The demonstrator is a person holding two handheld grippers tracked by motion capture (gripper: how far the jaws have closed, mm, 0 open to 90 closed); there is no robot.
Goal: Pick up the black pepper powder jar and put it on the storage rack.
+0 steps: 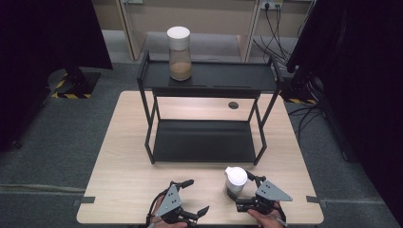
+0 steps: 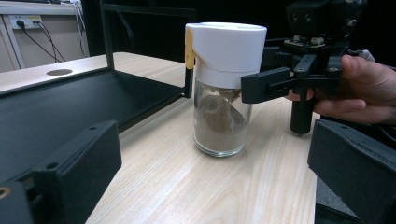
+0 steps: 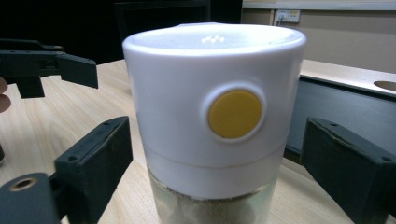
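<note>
Right gripper view: glass jar [image 3: 212,121], white lid, yellow button, between the right hand-held gripper's [image 3: 224,154] spread jaws.

Lab/test cell: light wooden table [image 1: 123,156] on grey carpet [image 1: 57,137], black curtains [image 1: 47,33], hazard-taped stand base [image 1: 71,88], wall sockets with cables [image 1: 271,5].

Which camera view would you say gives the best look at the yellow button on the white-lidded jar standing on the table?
The right gripper view: the yellow button faces the camera as a full round disc on the jar's white lid. The left gripper view catches it edge-on as a thin yellow strip on the lid's side. In the high view the jar is small and the button cannot be made out.
</note>
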